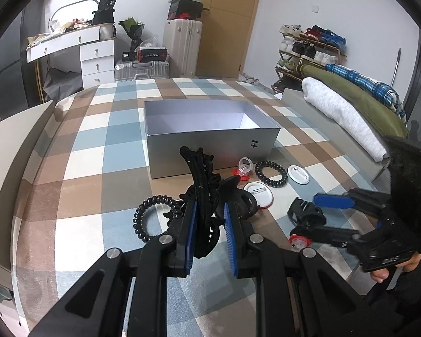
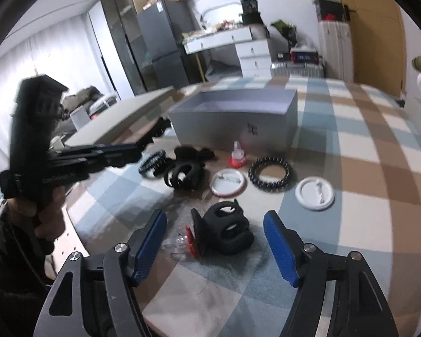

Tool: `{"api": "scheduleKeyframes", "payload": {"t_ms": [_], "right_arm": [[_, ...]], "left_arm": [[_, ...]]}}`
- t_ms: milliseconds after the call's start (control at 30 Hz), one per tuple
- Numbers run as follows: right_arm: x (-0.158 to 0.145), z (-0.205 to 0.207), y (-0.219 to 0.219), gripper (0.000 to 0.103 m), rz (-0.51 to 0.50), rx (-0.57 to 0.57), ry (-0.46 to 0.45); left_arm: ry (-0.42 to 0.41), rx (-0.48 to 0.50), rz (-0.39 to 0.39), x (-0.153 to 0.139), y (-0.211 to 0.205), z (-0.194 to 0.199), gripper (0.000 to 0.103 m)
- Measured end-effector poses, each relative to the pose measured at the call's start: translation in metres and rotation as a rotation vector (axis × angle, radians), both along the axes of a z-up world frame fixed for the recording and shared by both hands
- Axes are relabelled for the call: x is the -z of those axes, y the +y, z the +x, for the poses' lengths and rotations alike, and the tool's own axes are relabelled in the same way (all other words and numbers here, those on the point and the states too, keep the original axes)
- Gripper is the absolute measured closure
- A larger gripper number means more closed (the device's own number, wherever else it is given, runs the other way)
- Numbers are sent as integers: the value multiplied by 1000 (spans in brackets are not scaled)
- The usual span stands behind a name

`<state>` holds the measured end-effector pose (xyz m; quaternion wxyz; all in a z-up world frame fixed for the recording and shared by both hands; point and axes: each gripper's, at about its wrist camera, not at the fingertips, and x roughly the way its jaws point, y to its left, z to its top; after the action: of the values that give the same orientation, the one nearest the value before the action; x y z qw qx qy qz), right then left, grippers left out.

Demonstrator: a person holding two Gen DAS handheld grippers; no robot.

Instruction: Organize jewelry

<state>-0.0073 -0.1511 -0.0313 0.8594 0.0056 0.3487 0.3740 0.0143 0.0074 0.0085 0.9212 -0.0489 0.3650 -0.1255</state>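
**Left hand-held gripper clamped on hair clip, right one apart**

Your left hand-held gripper (image 1: 209,226) is clamped on a long black hair clip (image 1: 202,185), held above the checked bed (image 1: 98,129). Your right hand-held gripper (image 2: 214,241) stands apart around a small black claw clip (image 2: 227,230) lying near the open grey box (image 1: 210,137).

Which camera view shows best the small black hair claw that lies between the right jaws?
The right wrist view: the small black hair claw lies close and whole on the checked cloth, between the open jaws of the right gripper. In the left wrist view the same claw is smaller, far to the side and partly hidden.
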Motion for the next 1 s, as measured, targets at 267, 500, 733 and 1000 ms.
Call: {"api": "scheduleKeyframes", "payload": {"t_ms": [267,500,733,1000], "right_arm": [[-6,-1,1,57,12,23,-37],[-32,20,-3,56,104,84,-65],[-56,59,10,56,171,143,-90],[-54,101,27,56,170,196,-40]], "left_arm": [[-40,-3,-12,-7,1,-2,89],[-88,-30,-20,-16,4,13,89],[-128,-59,-32,-23,6,46,89],[-109,-90,-8,-14,6,79,89]]}}
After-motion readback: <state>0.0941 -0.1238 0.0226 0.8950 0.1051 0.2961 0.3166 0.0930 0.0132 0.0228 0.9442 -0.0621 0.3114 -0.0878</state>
